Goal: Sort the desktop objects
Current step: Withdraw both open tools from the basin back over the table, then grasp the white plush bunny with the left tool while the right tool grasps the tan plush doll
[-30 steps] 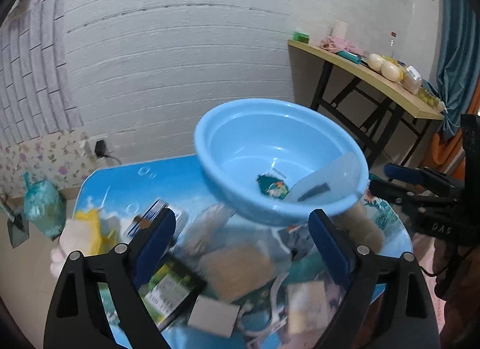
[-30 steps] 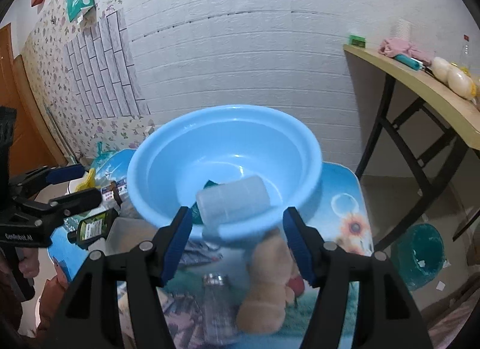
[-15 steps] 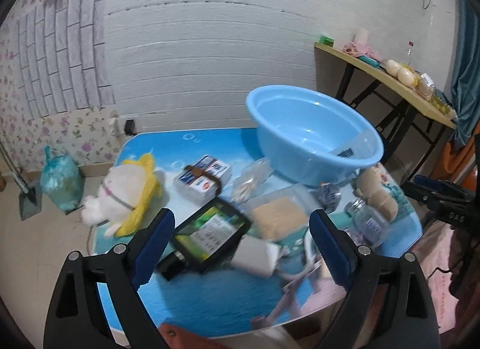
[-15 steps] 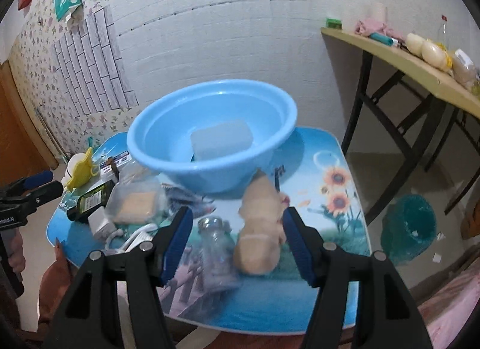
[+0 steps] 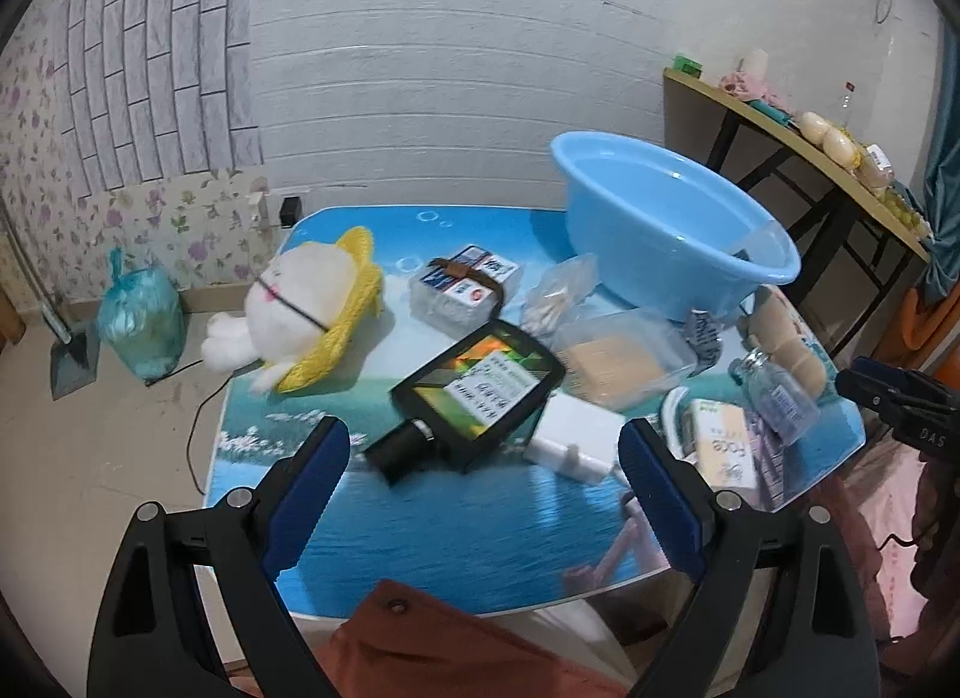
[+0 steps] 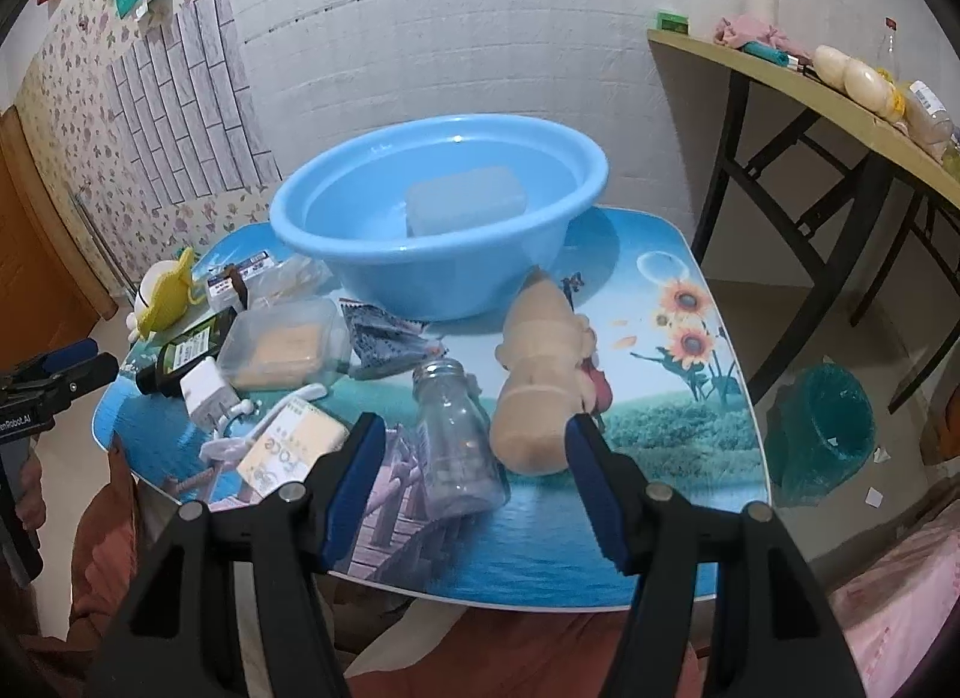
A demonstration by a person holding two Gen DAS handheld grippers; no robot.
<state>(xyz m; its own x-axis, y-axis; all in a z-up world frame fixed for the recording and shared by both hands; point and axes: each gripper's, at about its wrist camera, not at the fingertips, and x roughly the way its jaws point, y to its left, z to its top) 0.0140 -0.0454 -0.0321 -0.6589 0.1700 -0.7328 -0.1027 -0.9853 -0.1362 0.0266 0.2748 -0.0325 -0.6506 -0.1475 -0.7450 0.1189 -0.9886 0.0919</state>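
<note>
Left gripper (image 5: 483,479) spread wide and empty, hanging above the near edge of the printed table (image 5: 480,536). Right gripper (image 6: 471,464) about half open, gripping nothing, poised over a clear glass bottle (image 6: 459,440) lying beside a tan plush figure (image 6: 540,380). Blue basin (image 6: 438,230) standing at the table's far side, a translucent box (image 6: 465,200) inside. In front of it: dark flat bottle (image 5: 480,392), white charger (image 5: 576,437), plush toy in a yellow hat (image 5: 300,308).

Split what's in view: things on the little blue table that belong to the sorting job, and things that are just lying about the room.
Job: blue basin, clear box inside it, glass jar, beige plush, white-and-yellow plush, dark bottle, white charger.

Lying about: side table, teal bin, tied bag.
</note>
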